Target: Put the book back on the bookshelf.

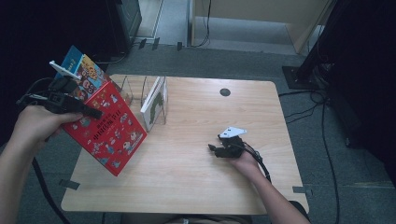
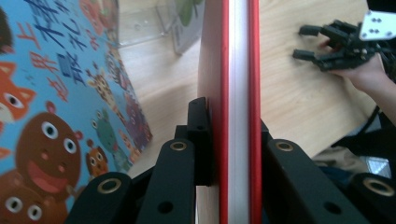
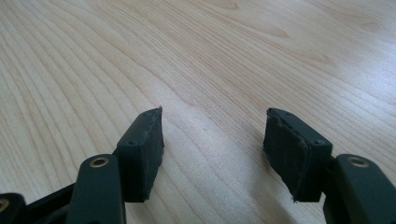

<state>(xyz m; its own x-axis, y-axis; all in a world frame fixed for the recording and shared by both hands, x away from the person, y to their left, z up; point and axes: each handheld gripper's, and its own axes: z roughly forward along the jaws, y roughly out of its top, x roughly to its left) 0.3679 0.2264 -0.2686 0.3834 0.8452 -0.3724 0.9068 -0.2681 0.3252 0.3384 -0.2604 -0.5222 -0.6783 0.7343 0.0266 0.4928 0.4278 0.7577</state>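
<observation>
Left claw [image 1: 91,113]: clamped on the edge of a red picture book [image 1: 108,128], held tilted in the air over the bench's left edge; in the left gripper view its jaws press both red covers of the book [image 2: 238,93].

Blue picture book [image 1: 77,65]: just behind the red one, cartoon animals on its cover [image 2: 46,116].

Clear book rack [image 1: 140,91]: on the bench [image 1: 196,177], rear left, with a white and green book [image 1: 156,102] standing in it.

Right claw [image 1: 212,149]: jaws apart, nothing between them, low over bare wood near the bench's right side, well apart from the books.
</observation>
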